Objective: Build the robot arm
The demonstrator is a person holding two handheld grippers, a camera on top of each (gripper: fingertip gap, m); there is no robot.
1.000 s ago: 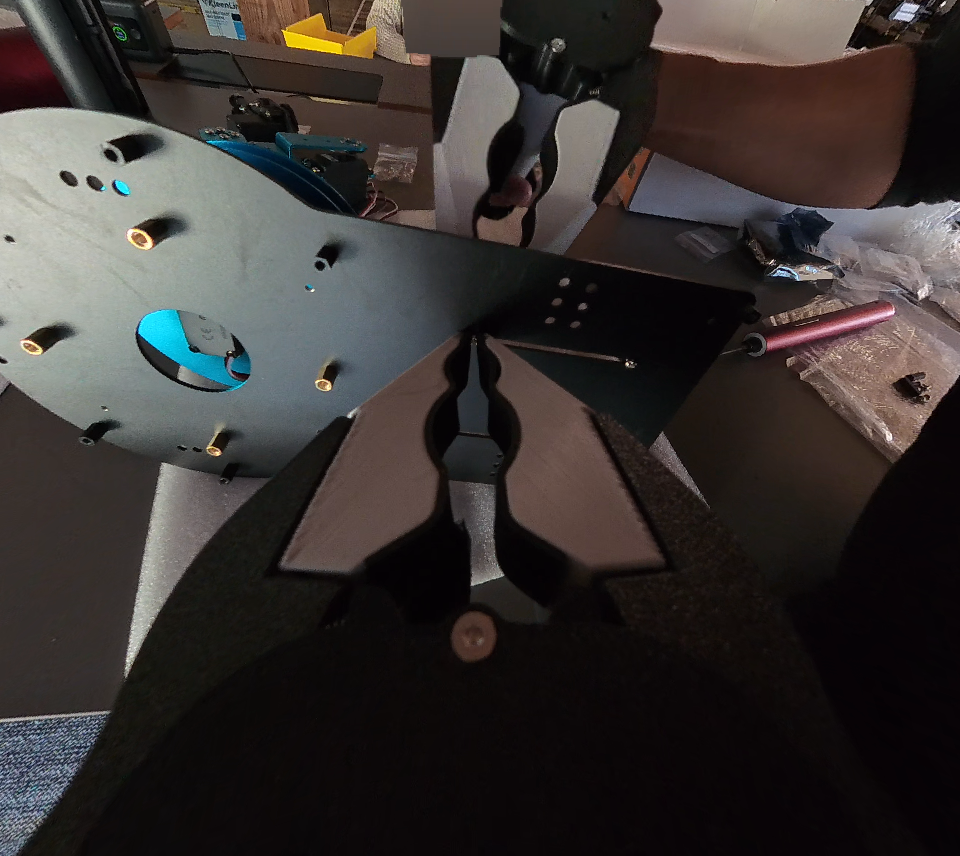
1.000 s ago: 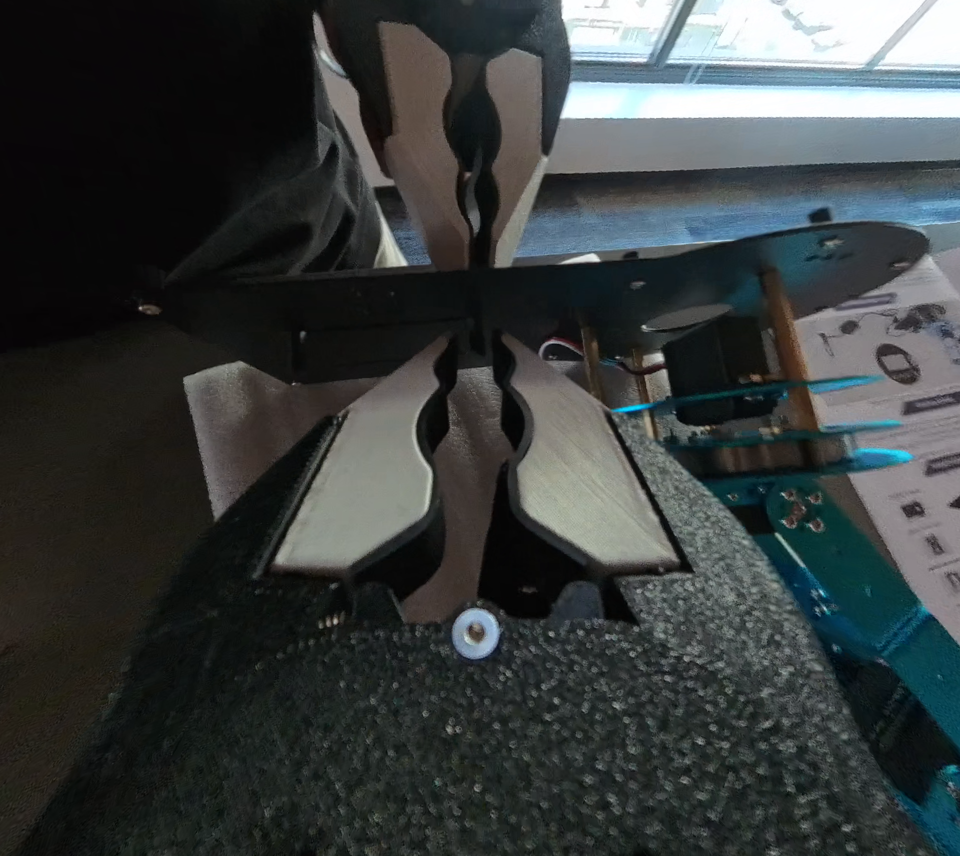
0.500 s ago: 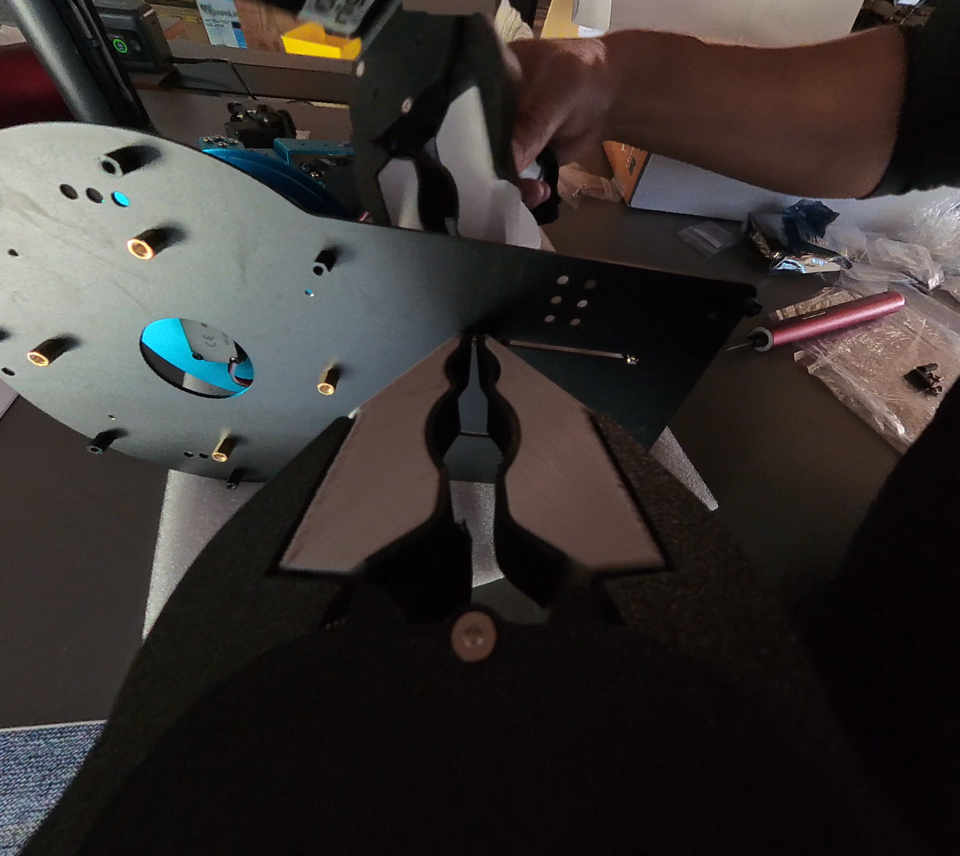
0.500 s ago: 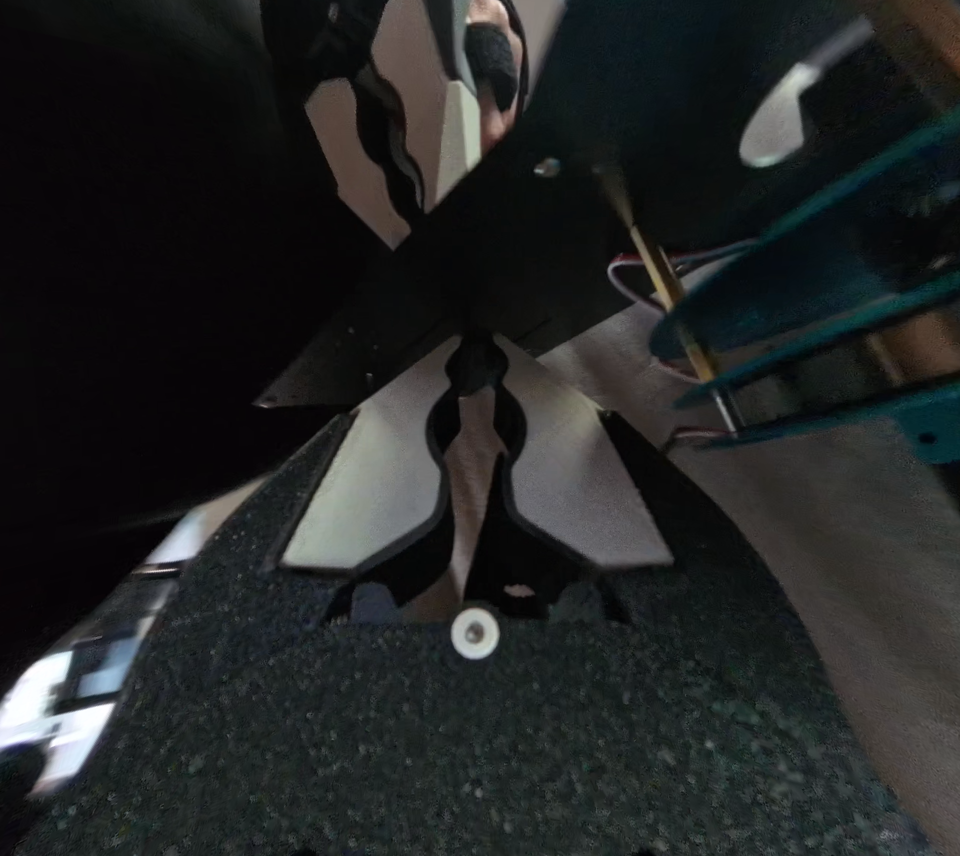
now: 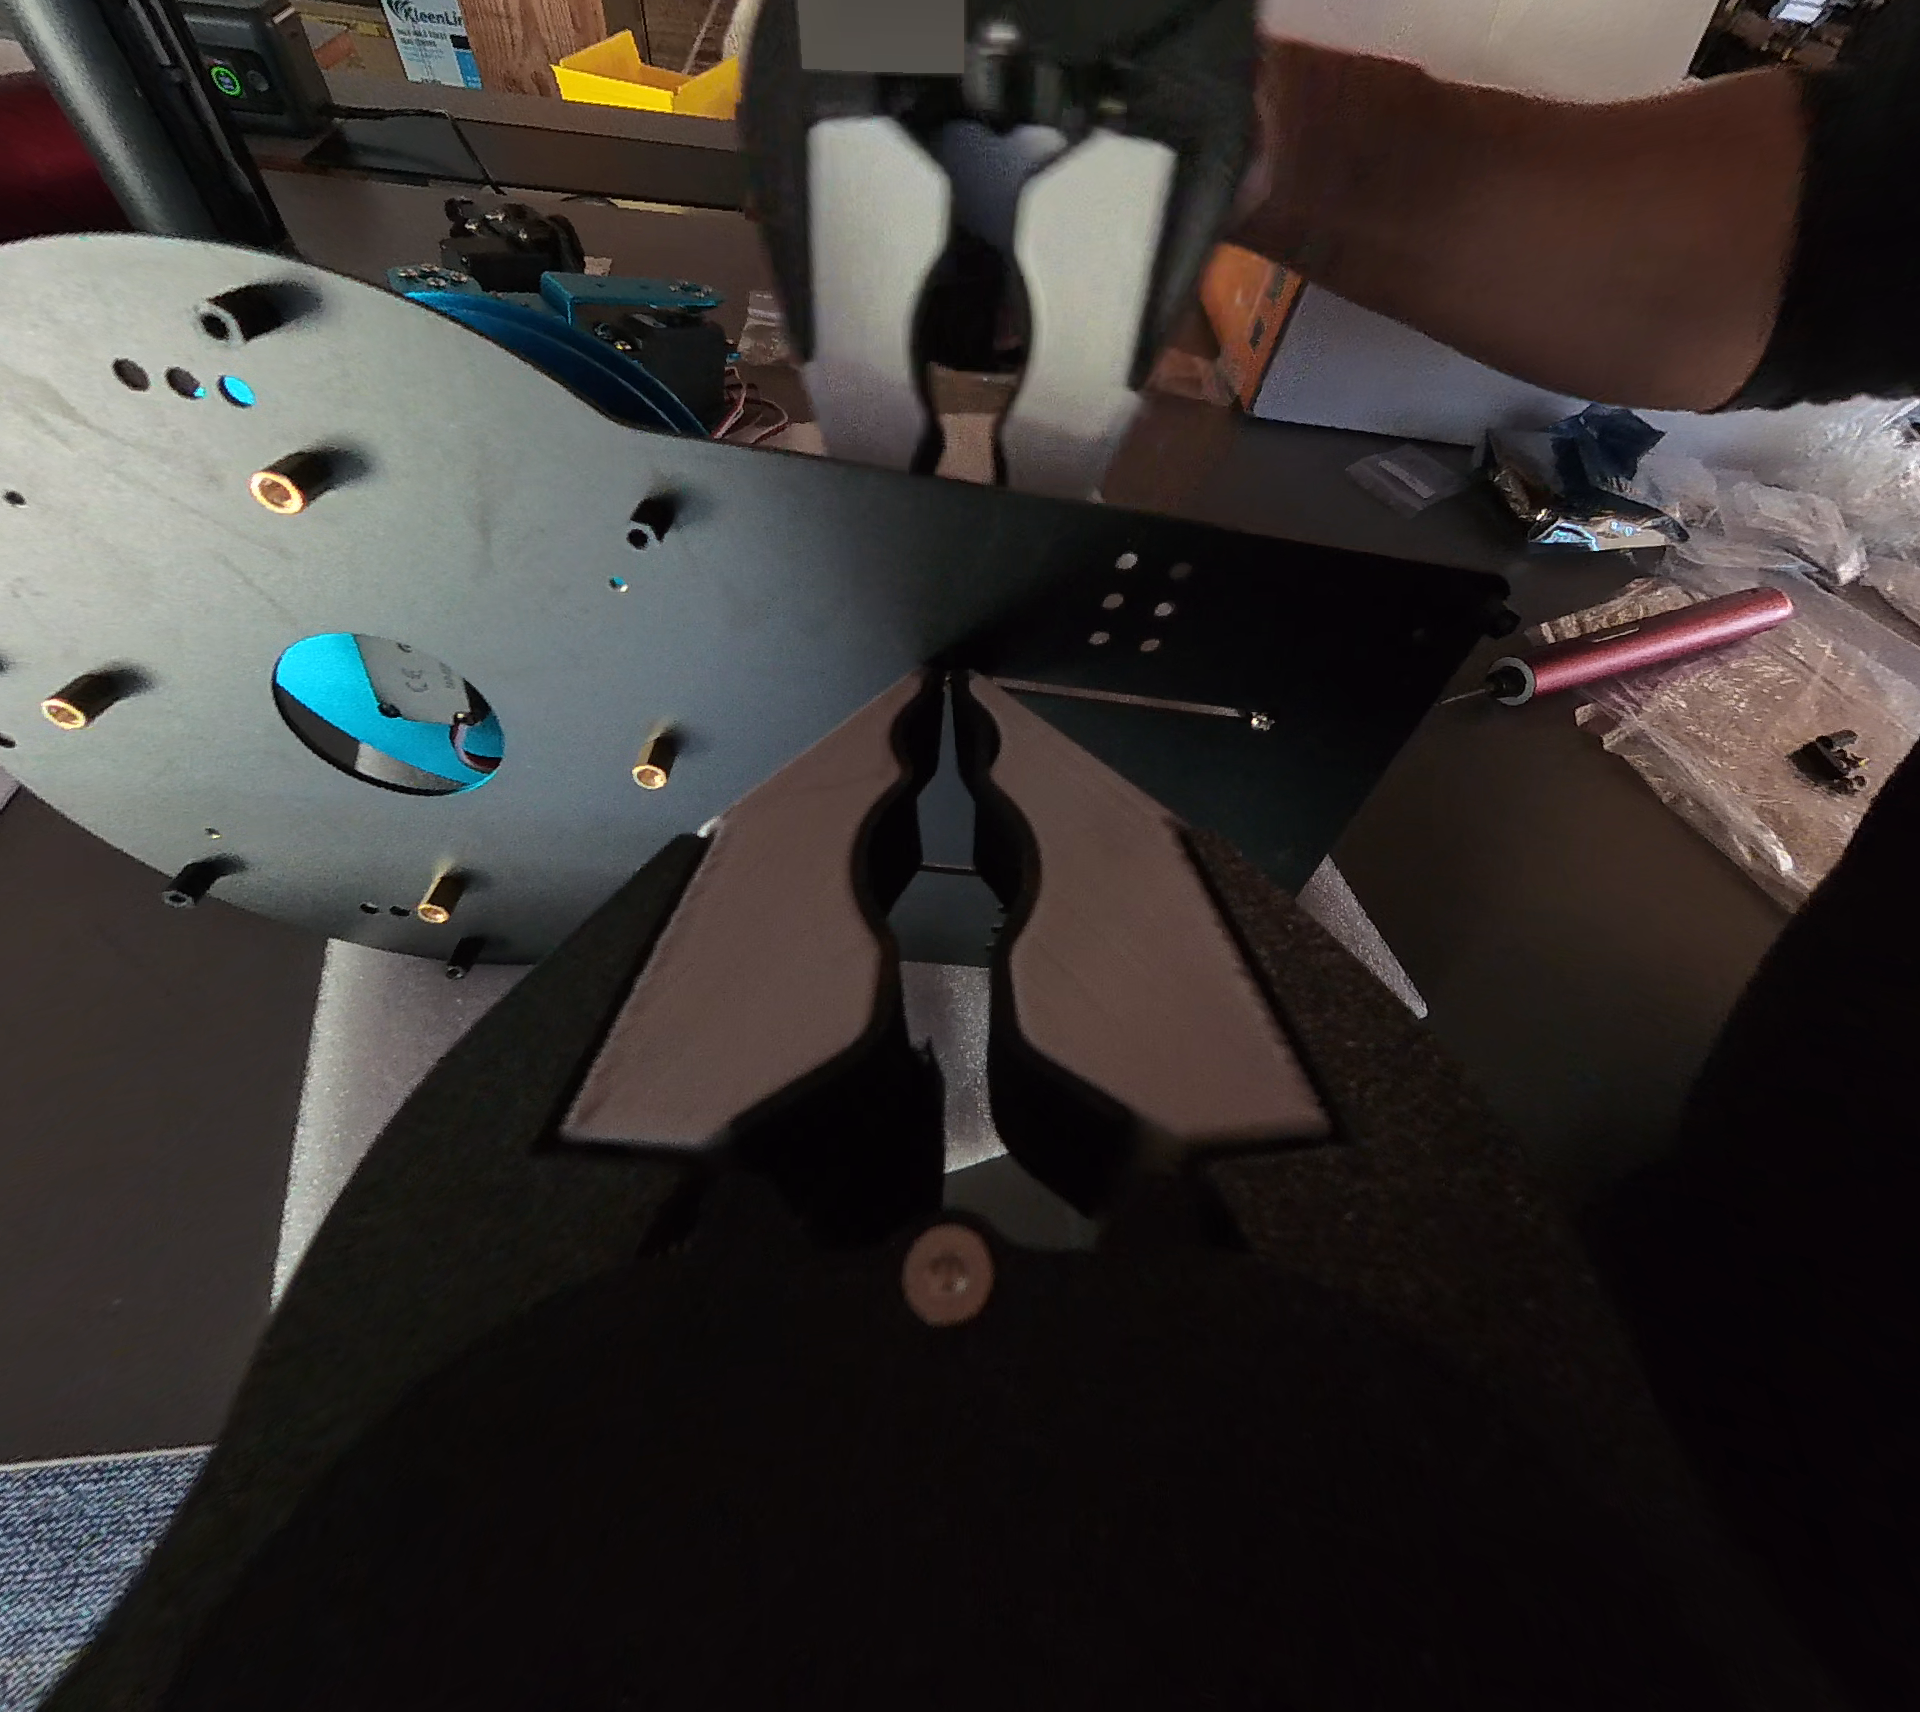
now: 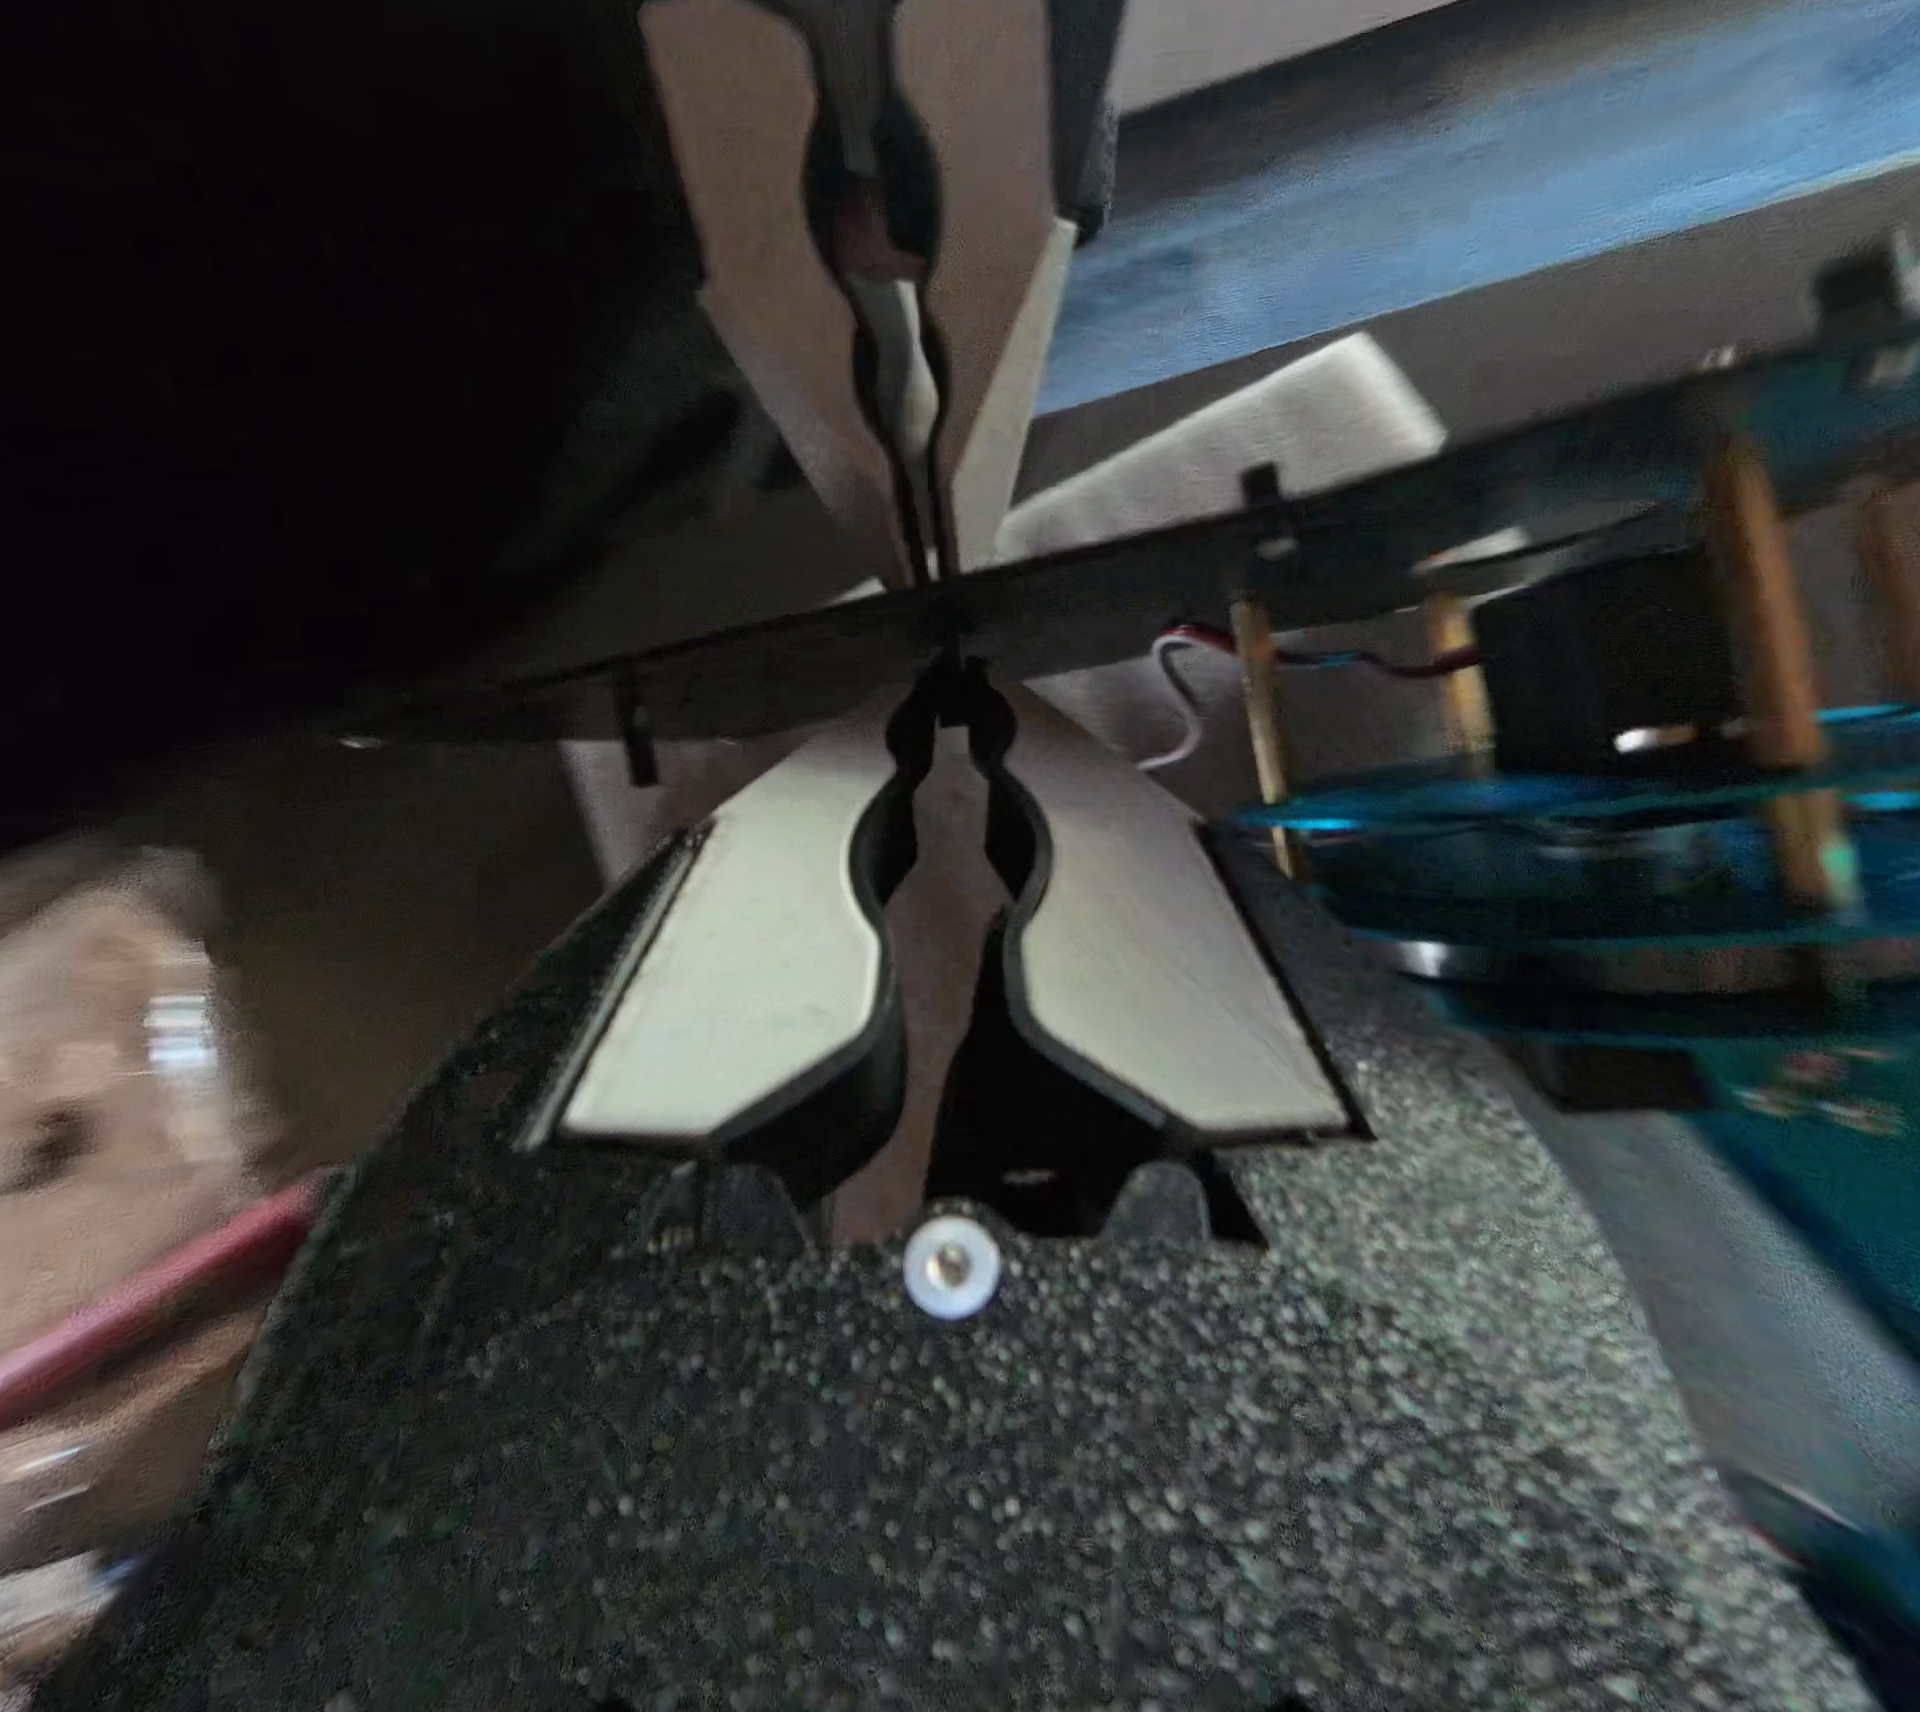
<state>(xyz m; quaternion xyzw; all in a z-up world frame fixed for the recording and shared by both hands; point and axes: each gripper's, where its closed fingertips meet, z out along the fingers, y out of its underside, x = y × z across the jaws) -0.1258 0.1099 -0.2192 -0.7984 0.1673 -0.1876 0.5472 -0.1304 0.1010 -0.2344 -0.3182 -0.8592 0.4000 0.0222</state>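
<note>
Holding position, both tools at one part.

- Left gripper [image 5: 948, 686]: fingers drawn in to a narrow slit, tips against the near edge of the black plate [image 5: 727, 582]. It appeared to pinch that edge. The exact contact lay hidden under the tips.
- Right gripper [image 5: 961, 457]: met the far edge of the same plate, directly opposite. Its own blurred view showed its tips all but closed on the thin edge [image 6: 951, 675], with the left gripper [image 6: 920, 561] facing it across the plate.
- Plate position: up off the grey foam sheet [image 5: 416, 1039] on the dark table [image 5: 1558, 935], carried between the two tools. The round end sat over a blue lower deck [image 6: 1558, 810]. Brass standoffs [image 6: 1262, 706] ran between deck and plate, with wires and a dark block in the gap.
- Orientation: long axis ran across the left wrist view. The broad round end pointed left and the narrower squared end right. In the right wrist view the plate was edge-on [image 6: 727, 654], sloping up toward the round end, so not level.
- State of assembly: standoffs [image 5: 275, 490] already stood on the plate's upper face, nothing mounted on them.
- Nearby: red-handled screwdriver [image 5: 1652, 644] beside clear plastic bags [image 5: 1766, 779], just past the squared end and apart from the plate.
</note>
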